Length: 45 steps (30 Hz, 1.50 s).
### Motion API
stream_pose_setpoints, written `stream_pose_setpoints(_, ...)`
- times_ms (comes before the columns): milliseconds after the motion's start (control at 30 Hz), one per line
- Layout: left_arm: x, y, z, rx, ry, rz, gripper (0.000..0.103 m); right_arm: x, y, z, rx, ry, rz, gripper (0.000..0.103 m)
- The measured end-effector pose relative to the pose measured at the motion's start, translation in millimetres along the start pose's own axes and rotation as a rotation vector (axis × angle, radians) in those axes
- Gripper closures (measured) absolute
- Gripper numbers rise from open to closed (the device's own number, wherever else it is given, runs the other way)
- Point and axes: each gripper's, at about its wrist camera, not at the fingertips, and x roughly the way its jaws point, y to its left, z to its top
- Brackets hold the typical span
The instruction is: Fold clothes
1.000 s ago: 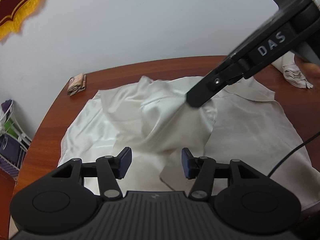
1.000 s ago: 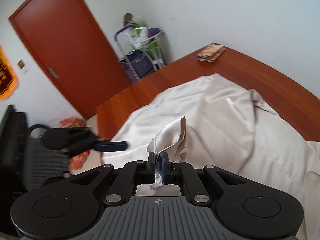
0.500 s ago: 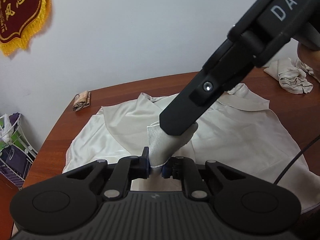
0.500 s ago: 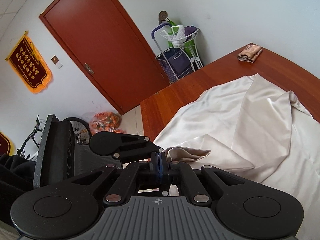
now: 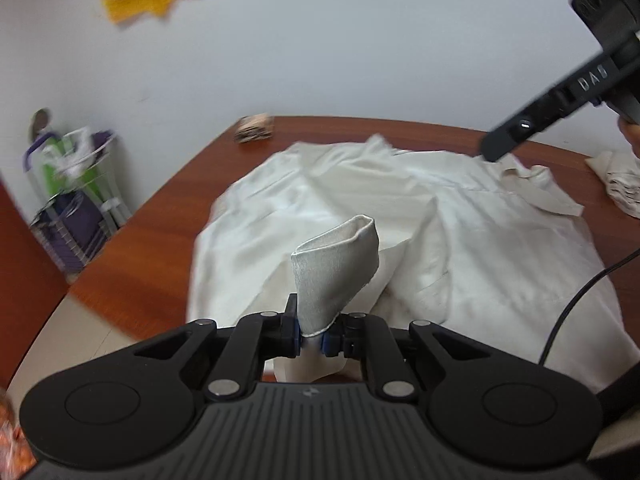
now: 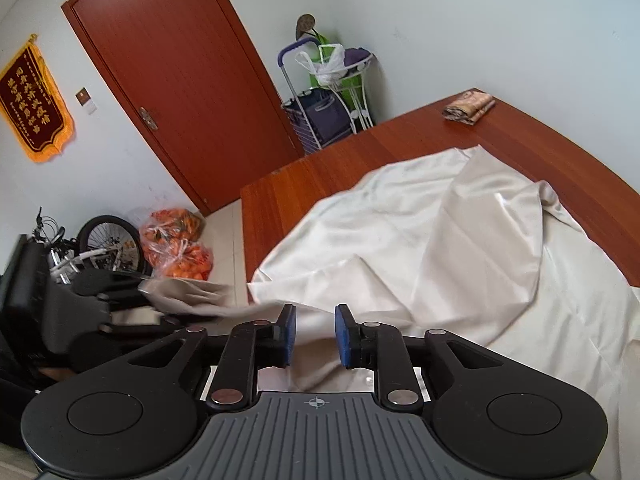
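**Op A:** Shirt (image 5: 460, 240) lies spread over the wooden table (image 5: 160, 240), cream, crumpled near the collar. My left gripper (image 5: 312, 334) is pinched tight on a folded corner of it, which stands up in a cone between the pads.

**Op B:** And my right gripper (image 6: 315, 336) is opening, jaws a little apart, nothing between the pads. Cloth only lies beneath them.

**Op A:** My worry: that pinch holds just the hem edge. Pull too briskly and I'd guess it slips out, or the whole shirt drags toward the table edge.

**Op B:** Agreed, with my side free nothing anchors the body.

**Op A:** My camera shows your gripper up at the collar end, plus a second crumpled garment (image 5: 620, 188) at the far right.

**Op B:** Mine shows neither. It gives the door (image 6: 180, 92), the cart (image 6: 324, 108), the orange bags (image 6: 176, 244), and your gripper (image 6: 120, 312) low left with cloth trailing off the table.
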Motion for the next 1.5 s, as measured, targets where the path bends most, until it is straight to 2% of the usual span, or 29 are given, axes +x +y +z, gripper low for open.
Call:
stream_pose_setpoints(133,-32,33,-27,-0.077,0.044,0.145,0.09,6,-3,-9,-0.002,0.026,-0.008,0.079)
stream_pose_setpoints(267,-69,56,-53,-0.123,0.093,0.254,0.09,17,-3,-15,-0.001,0.054,-0.014,0.079)
stream_pose_setpoints(567,-131,74,-111,-0.229,0.234,0.449,0.09,38,8,-25,-0.057,0.1,-0.032,0.079)
stream_pose_setpoints(667,-139,79,-120,-0.276,0.274,0.48,0.082,42,11,-29,-0.063,0.111,-0.035,0.079)
stream_pose_setpoints(733,-141,79,-118,-0.298,0.272,0.479,0.07,43,12,-30,-0.063,0.112,-0.038,0.079)
stream_pose_setpoints(800,-140,76,-112,-0.297,0.25,0.465,0.068,42,12,-31,-0.064,0.111,-0.043,0.078)
stream_pose_setpoints(1100,-86,64,-63,-0.242,0.154,0.353,0.063,36,3,-33,-0.041,0.099,-0.108,0.071)
stream_pose_setpoints(1200,-58,58,-47,-0.195,0.133,0.311,0.062,39,0,-36,-0.033,0.099,-0.14,0.064)
stream_pose_setpoints(1367,-16,46,-24,-0.123,0.109,0.257,0.06,55,-2,-42,-0.044,0.116,-0.194,0.055)
stream_pose_setpoints(1500,19,43,-12,-0.098,0.108,0.223,0.059,83,1,-46,-0.049,0.138,-0.197,0.048)
